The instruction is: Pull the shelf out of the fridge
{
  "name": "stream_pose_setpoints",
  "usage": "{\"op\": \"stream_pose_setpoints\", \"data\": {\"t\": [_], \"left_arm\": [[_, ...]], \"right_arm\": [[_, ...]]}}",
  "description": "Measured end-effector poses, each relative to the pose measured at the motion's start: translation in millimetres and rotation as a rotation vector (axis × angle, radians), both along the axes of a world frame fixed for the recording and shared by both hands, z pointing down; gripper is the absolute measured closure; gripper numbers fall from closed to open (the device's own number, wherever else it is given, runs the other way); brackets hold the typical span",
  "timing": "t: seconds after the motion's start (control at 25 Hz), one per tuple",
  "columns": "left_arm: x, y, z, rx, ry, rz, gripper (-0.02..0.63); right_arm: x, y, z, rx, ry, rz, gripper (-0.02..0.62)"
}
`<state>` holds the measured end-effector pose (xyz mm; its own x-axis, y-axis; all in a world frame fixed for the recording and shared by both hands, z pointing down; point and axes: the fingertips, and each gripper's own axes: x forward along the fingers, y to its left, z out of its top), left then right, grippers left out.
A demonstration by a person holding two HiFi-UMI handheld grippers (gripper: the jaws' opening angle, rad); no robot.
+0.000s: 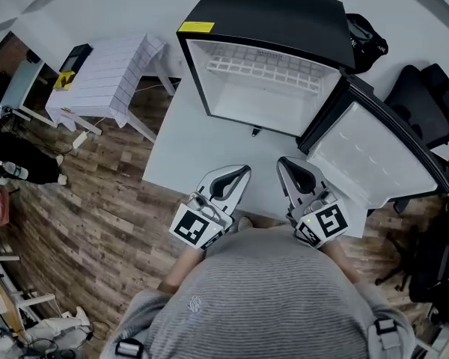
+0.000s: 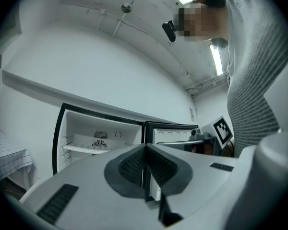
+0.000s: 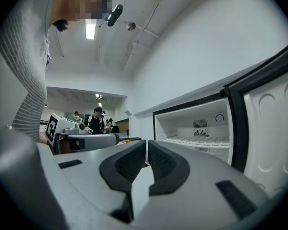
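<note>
Black casing frames the one fridge (image 1: 262,21) at the upper centre of the head view. Its single door (image 1: 374,155) is swung wide to the right, leaving the cavity's front edge unobstructed. One white wire shelf (image 1: 262,69) sits inside, spanning the cavity's width. Pale floor (image 1: 202,148) lies open between the cabinet's lip and the two grippers at lower centre, both well apart from the shelf. The left gripper (image 1: 243,172) has its jaws pressed together on nothing; the right gripper (image 1: 284,163) has its jaws drawn close too, with nothing in them. One white table (image 1: 112,73) stands at upper left, and one black chair (image 1: 426,103) at the right edge.
</note>
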<state>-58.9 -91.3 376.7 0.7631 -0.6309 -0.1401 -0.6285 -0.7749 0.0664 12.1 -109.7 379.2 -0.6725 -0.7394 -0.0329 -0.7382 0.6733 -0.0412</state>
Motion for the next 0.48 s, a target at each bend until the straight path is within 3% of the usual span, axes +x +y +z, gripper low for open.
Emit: {"op": "stream_pose_setpoints", "data": {"t": [0.48], "left_arm": [[10.0, -40.1, 15.5, -0.065, -0.027, 0.005, 0.595]], "right_arm": [[14.0, -30.2, 11.0, -0.037, 0.017, 0.021, 0.581]]}}
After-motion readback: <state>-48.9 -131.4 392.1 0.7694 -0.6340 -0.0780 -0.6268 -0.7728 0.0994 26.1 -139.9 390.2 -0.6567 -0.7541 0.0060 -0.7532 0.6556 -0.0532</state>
